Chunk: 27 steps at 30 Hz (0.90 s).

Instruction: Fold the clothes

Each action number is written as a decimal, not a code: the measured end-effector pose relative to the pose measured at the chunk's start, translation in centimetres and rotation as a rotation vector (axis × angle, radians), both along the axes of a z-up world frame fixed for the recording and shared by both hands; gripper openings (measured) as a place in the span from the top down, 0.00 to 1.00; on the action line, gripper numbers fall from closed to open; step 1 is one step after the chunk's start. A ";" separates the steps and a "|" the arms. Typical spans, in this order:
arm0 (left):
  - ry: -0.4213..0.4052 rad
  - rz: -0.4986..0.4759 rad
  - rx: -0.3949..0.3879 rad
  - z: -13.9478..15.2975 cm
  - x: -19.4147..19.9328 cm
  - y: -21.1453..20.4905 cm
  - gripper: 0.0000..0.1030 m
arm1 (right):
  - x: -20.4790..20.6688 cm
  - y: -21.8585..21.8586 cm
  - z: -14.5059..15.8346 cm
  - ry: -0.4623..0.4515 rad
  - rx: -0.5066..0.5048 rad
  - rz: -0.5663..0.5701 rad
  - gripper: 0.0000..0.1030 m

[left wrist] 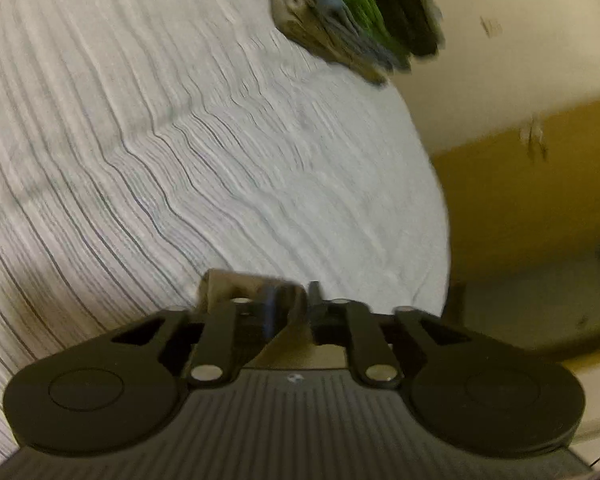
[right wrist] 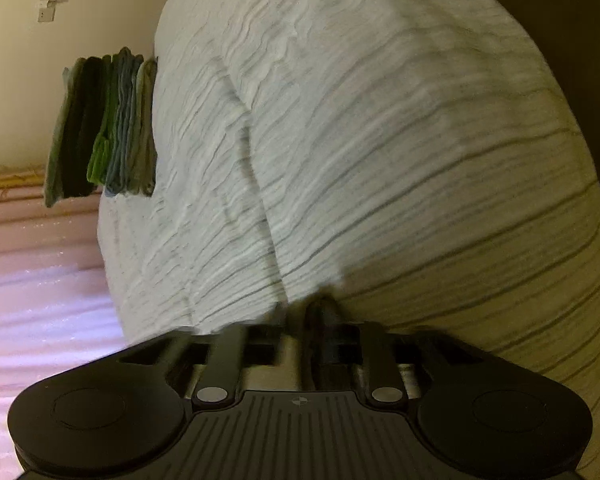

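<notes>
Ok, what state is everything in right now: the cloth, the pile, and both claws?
White striped cloth: lying spread out, creased, not folded into a compact shape.
Stack of folded clothes: folded and piled by the cloth's far edge.
Left claw: at the cloth's near edge with fabric at its tips; the grip is too blurred to tell.
Right claw: at the cloth's near edge; the grip is unclear.

No text, label, brand or number can be read in either view. The only sign is a small round crosshair mark on the ribbed body of the left claw (left wrist: 294, 304) and the right claw (right wrist: 306, 312).
</notes>
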State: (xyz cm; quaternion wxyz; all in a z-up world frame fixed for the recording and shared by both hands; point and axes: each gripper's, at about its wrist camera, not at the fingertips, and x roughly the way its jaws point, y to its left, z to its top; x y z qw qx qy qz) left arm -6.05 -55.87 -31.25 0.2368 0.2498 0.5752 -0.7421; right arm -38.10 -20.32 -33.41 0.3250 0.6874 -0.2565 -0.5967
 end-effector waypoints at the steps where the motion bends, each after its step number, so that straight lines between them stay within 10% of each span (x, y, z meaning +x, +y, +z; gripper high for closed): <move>1: 0.006 0.012 0.026 -0.1 -0.1 -0.3 0.69 | 0.0 -0.2 0.1 0.006 -0.003 0.006 0.58; 4: 0.015 -0.017 0.096 -0.9 -1.0 -1.2 0.68 | 0.1 -0.9 0.1 0.026 0.007 0.044 0.61; 6: -0.024 -0.066 0.088 -1.5 -2.4 -1.2 0.97 | 0.3 -1.4 -0.2 0.060 0.052 0.082 0.83; 8: -0.051 -0.092 0.011 -1.2 -3.1 -0.7 0.97 | 0.3 -1.1 -0.4 0.072 0.056 0.074 0.83; 10: -0.058 -0.100 -0.072 -0.4 -2.9 0.2 0.96 | 0.5 -0.7 0.5 0.113 0.046 0.076 0.83; 13: -0.075 -0.075 -0.123 0.8 -1.1 1.7 0.81 | 0.8 0.5 1.9 0.149 0.024 0.100 0.45; 27: -0.063 -0.040 0.039 -0.1 8.8 7.5 0.66 | 8.6 3.1 4.0 0.187 -0.092 0.431 0.67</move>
